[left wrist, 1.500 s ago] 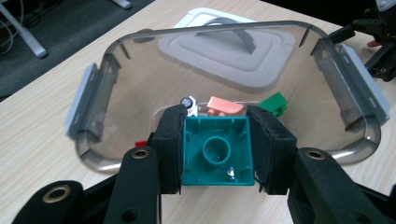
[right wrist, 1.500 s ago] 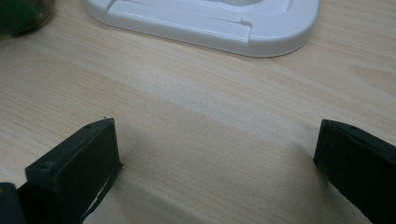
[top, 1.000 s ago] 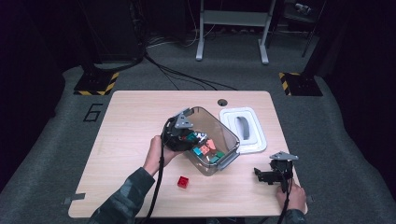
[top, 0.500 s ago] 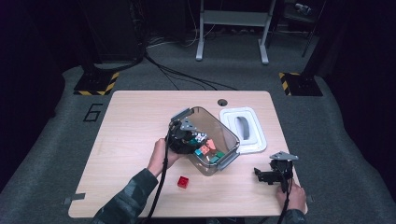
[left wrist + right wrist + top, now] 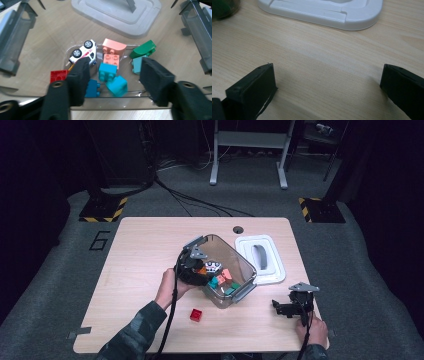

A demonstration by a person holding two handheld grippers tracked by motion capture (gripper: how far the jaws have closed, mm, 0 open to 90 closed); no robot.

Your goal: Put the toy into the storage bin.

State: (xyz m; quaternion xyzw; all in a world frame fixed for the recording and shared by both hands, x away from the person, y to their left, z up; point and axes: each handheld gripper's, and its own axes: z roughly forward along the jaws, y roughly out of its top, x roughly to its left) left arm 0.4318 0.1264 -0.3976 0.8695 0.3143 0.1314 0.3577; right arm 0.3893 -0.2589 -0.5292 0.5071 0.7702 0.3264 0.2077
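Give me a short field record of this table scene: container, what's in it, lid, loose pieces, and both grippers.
container: clear plastic tub, lid off
contents: white toy car, teal bricks, salmon bricks, green brick
lid: white plastic lid, flat on the wooden table beside the tub
loose piece: red brick on the table
left gripper: over the tub, jaws just opened, nothing between them
right gripper: open over bare table

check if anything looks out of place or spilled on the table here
One red brick lies alone on the table, outside the clear bin that holds the other bricks and a toy car. The bin's white lid lies beside it. Nothing looks spilled or damaged.
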